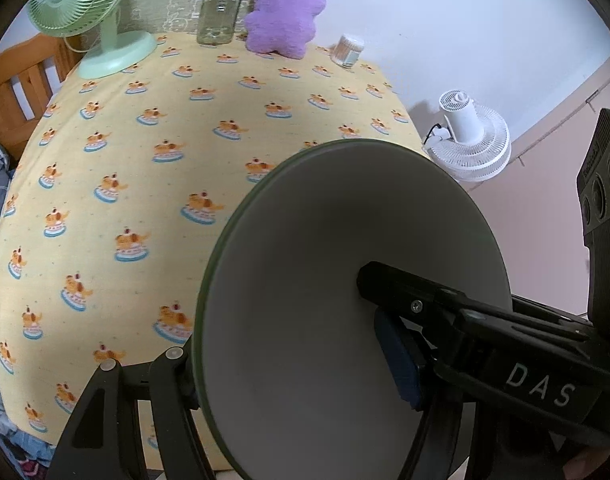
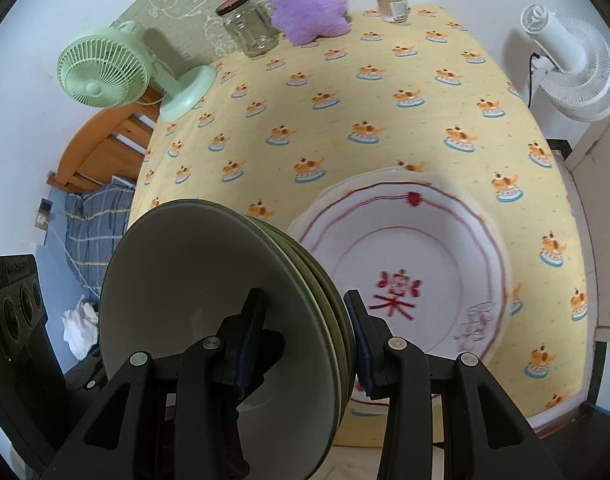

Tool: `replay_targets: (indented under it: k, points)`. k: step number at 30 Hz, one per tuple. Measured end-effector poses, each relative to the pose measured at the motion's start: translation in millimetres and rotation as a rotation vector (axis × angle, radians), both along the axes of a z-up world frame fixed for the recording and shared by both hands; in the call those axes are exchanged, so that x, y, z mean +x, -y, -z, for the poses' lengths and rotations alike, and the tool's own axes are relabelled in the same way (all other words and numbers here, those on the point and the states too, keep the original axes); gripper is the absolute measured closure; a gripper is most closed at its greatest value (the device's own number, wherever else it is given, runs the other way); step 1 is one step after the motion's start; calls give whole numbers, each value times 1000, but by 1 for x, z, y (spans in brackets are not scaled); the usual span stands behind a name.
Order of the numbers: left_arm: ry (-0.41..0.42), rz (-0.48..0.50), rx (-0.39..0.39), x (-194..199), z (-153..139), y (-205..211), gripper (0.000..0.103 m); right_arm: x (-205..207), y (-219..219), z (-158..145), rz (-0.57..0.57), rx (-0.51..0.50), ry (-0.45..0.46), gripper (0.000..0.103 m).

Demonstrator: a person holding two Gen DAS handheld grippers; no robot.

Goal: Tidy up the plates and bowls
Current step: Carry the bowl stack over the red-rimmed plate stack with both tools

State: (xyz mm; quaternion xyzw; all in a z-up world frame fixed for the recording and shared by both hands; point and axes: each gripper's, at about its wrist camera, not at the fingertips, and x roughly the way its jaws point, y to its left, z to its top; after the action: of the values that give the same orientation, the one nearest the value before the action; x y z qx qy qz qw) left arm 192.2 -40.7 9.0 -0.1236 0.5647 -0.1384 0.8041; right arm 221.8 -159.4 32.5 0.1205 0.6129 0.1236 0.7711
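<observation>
In the right wrist view my right gripper [image 2: 305, 336] is shut on the rims of a nested stack of green bowls [image 2: 209, 280] with grey-white insides, tilted on edge above the table's near edge. Right of the stack a white plate [image 2: 437, 264] with red lines and a red character lies flat on the yellow tablecloth [image 2: 345, 112]. In the left wrist view the bowl stack [image 1: 325, 280] fills the lower middle. A black finger marked DAS [image 1: 445, 304] reaches across the bowl's inside and a blue pad [image 1: 397, 360] presses its wall. The left gripper's own jaws are mostly hidden by the bowl.
At the table's far edge stand a green desk fan [image 1: 101, 12], an empty glass jar [image 1: 219, 12], a purple plush toy [image 1: 285, 12] and a small jar of cotton swabs [image 1: 347, 51]. A white floor fan [image 1: 473, 140] stands right of the table. A wooden bed frame [image 2: 105, 148] is at left.
</observation>
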Motion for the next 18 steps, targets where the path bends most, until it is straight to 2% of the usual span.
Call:
replay_targets:
  k: [10,18]
  points:
    - [-12,22,-3,5,5,43,33,3,48,4,29,-2,-12,60]
    - [-47,11,-16,11,18,61,33,8,66,15,28,-13,-41,60]
